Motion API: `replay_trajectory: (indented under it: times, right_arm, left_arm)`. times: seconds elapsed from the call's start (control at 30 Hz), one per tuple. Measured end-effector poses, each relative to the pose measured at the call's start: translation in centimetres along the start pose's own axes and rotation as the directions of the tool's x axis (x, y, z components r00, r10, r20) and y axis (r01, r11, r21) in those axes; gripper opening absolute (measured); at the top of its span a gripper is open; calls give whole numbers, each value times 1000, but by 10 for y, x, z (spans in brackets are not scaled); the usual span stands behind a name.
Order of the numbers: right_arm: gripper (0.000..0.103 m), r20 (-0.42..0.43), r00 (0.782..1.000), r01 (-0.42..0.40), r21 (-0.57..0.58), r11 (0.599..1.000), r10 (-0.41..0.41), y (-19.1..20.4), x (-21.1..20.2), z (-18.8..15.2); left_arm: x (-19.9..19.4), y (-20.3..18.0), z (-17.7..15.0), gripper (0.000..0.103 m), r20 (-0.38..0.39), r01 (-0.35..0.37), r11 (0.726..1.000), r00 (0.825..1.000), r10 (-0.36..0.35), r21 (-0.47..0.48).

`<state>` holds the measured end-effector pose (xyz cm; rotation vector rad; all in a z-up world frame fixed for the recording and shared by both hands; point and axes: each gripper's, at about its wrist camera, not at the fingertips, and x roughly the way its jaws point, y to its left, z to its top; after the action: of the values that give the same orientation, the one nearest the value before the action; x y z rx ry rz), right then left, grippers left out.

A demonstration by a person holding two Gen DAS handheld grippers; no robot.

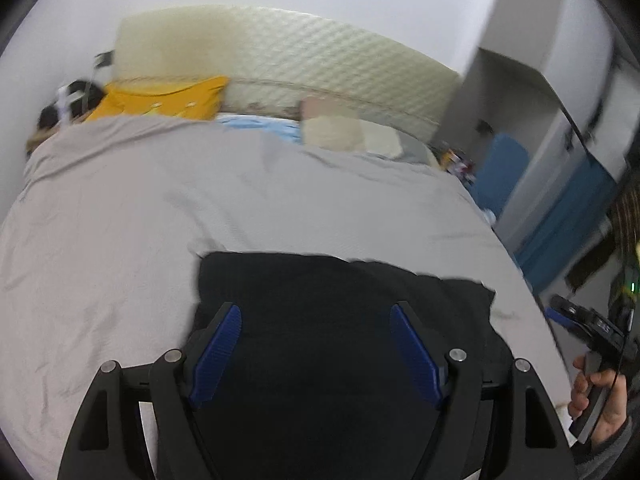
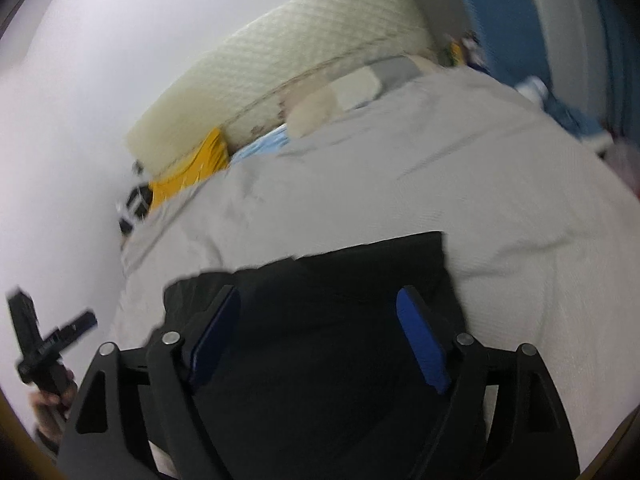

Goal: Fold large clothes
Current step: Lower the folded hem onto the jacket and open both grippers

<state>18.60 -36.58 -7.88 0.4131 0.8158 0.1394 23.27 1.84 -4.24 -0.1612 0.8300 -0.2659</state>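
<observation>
Black garment [image 1: 340, 292] lies folded on grey bedspread [image 1: 120, 208], near bed's near edge. Left gripper [image 1: 316, 316] above it, fingers [image 1: 218, 348] spread, nothing between. Right gripper [image 2: 320, 300] likewise over garment, fingers [image 2: 420, 340] spread, empty (both views blurred). Yellow pillow [image 1: 160, 100] by quilted headboard [image 1: 280, 52].
</observation>
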Motion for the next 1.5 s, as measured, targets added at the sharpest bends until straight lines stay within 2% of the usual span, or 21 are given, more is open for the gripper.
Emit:
replay_trajectory:
  times: [0.1, 0.2, 0.3, 0.4, 0.53, 0.83, 0.97, 1.13, 1.37, 1.5]
  right_arm:
    - [81, 13, 1000, 12, -96, 995, -10, 28, 28, -25]
    - [81, 3, 999, 32, -142, 989, -32, 43, 60, -45]
    - [81, 6, 997, 76, -191, 979, -76, 51, 82, -58]
    - [83, 45, 995, 102, -226, 969, -95, 53, 87, -63]
    - [86, 40, 994, 110, -239, 965, -103, 56, 100, -66]
    - [95, 28, 987, 159, -248, 956, -157, 60, 130, -65]
    - [99, 12, 990, 138, -227, 964, -139, 57, 144, -62]
    - [100, 38, 990, 143, -231, 962, -138, 56, 158, -62]
    - [101, 45, 994, 108, -213, 971, -100, 49, 154, -67]
    - [101, 17, 996, 90, -235, 968, -89, 55, 141, -65]
  left_arm:
    - [29, -26, -16, 77, -2, 0, 998, 1000, 0, 63]
    - [59, -41, -32, 77, -16, -21, 994, 1000, 22, 107]
    - [82, -44, -46, 77, -25, -61, 988, 998, 65, 142]
    - [90, -42, -50, 77, -11, -55, 989, 998, 57, 139]
    - [104, -35, -54, 77, -14, -45, 992, 999, 47, 118]
    - [137, -37, -61, 82, -3, -122, 977, 992, 125, 175]
    - [149, -31, -59, 83, -18, -130, 978, 991, 134, 166]
    - [162, -28, -57, 84, -24, -134, 979, 990, 139, 152]
    - [160, -30, -60, 84, -18, -140, 979, 989, 144, 150]
    - [150, -30, -54, 84, -47, -142, 977, 987, 151, 157]
